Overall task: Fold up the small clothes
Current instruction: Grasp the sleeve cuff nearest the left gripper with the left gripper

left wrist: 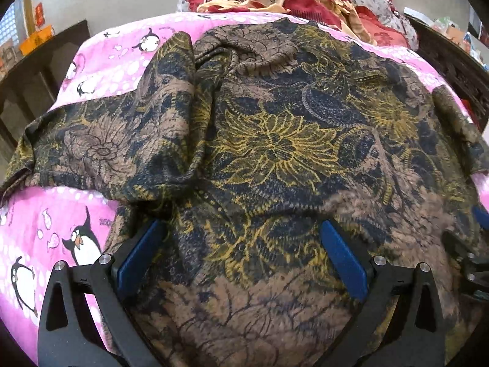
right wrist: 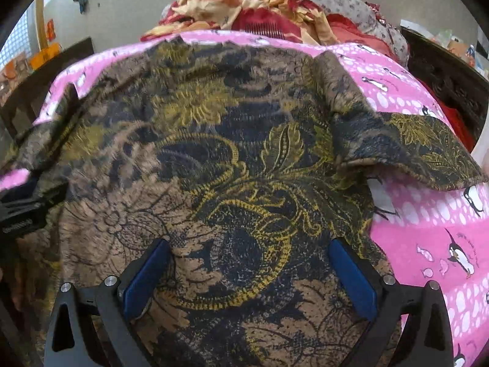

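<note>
Pink bedding with a penguin print [left wrist: 55, 229] covers the bed in the left wrist view, and behind it lies a heap of red and cream cloth [left wrist: 293, 0] in front of a grey wall. On the pink cover lies a brown, dark blue and yellow flower-patterned garment [left wrist: 275, 140], spread wide, with one sleeve reaching to the left and folds near the collar. The left gripper [left wrist: 244, 253] stands over the lower part of this garment; its two blue pads are wide apart and nothing is between them except the cloth lying under. At the right edge a part of the right gripper [left wrist: 470, 257] shows.

From the right wrist view, the same garment [right wrist: 229, 159] fills the middle, and its right sleeve lies over the pink cover [right wrist: 434, 232]. The right gripper [right wrist: 249, 272] is also opened wide above the cloth and grasps nothing. The left gripper [right wrist: 27, 208] appears at the left edge.
</note>
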`<state>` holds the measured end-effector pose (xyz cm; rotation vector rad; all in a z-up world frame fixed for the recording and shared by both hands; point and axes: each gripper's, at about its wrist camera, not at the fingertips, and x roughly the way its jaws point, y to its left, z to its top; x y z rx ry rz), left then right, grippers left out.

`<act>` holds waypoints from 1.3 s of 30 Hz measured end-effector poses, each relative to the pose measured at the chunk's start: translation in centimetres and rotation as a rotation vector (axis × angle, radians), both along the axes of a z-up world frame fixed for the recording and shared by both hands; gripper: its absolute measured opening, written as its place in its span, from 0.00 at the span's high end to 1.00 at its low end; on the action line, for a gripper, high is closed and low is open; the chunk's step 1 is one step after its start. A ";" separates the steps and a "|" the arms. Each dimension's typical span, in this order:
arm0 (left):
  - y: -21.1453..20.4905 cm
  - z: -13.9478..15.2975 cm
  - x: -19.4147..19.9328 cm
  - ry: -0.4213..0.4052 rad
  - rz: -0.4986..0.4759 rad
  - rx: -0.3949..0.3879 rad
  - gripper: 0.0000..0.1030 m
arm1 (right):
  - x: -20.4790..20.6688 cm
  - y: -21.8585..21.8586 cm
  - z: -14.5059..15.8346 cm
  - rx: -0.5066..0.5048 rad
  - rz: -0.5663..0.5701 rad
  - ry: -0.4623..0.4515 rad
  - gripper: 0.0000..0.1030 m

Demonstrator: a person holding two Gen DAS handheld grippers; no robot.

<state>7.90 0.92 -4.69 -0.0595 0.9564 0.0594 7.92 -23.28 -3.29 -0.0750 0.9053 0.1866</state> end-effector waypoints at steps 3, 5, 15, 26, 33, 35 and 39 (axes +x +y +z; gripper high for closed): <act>3.6 2.1 -1.4 -0.018 0.041 -0.124 0.00 | 0.1 0.4 0.0 -0.030 -0.007 -0.003 0.00; 7.5 4.2 -2.3 -0.056 0.097 -0.188 0.00 | 0.0 0.3 0.1 -0.029 -0.008 -0.004 0.00; 27.1 5.5 -7.7 -0.107 0.498 -0.562 0.20 | 0.4 0.4 -0.1 -0.039 -0.016 -0.006 0.00; 23.9 8.0 -5.3 -0.050 -0.223 0.224 0.23 | 0.6 0.4 -0.1 -0.030 -0.018 -0.006 0.00; 25.4 3.7 -4.2 0.068 -0.355 0.398 0.42 | 0.6 0.4 -0.1 -0.030 -0.018 -0.006 0.00; 26.2 3.4 -3.8 0.088 -0.342 0.387 0.65 | 0.6 0.4 -0.1 -0.030 -0.018 -0.006 0.00; 27.3 4.0 -3.0 0.063 -0.276 0.328 0.92 | 0.6 0.4 -0.1 -0.030 -0.018 -0.006 0.00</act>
